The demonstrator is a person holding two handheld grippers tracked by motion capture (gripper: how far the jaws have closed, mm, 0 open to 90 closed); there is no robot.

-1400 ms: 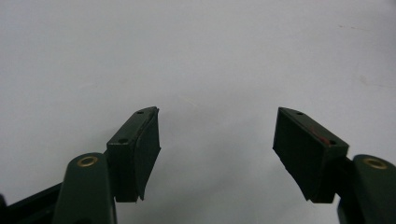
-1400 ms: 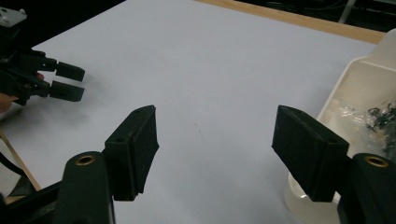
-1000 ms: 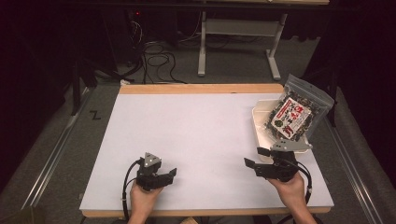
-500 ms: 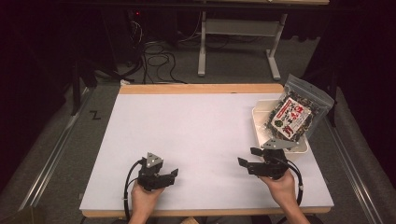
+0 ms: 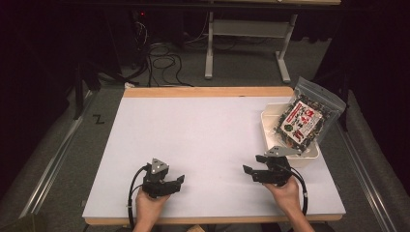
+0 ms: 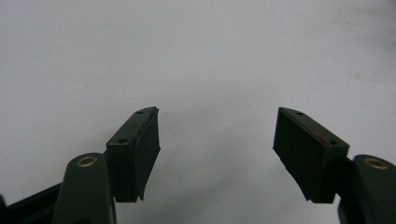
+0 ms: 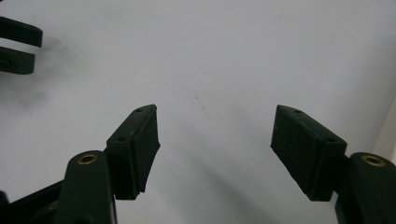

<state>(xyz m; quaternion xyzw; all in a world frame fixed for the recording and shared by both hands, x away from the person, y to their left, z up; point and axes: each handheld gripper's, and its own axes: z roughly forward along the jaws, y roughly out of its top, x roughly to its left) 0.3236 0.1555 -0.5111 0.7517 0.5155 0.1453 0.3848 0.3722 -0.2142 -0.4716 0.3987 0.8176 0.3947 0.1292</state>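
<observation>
White and matte, the worktop (image 5: 212, 140) is a flat rectangular sheet edged with a pale wooden strip along its far side, and bare board shows at the near edge. At the near left, a hand (image 5: 147, 208) grips the left hand-held gripper (image 5: 178, 181), a black angular tool topped by a grey three-cornered plate, with a black cable looping off toward the near edge. In the left gripper view its two jaws stand wide apart, their flat rubbery pads (image 6: 148, 151) facing each other across smooth worktop, with nothing between them. Toward the near right, another hand (image 5: 285, 189) holds the right hand-held gripper (image 5: 250, 170), likewise black and blocky with a grey plate on top, its jaws pointing left. The right gripper view shows those jaws spread just as wide over a faintly speckled surface, empty, with the tips of the other gripper showing dark at the upper left. Just beyond and right of it sits a cream plastic tray (image 5: 295, 157) with rounded corners, at the right side of the worktop. A glossy clear pouch (image 5: 304, 121) with a red, white and black label leans in the tray, its sealed top tilted out past the tray's far right rim; dark bits show through the film.
</observation>
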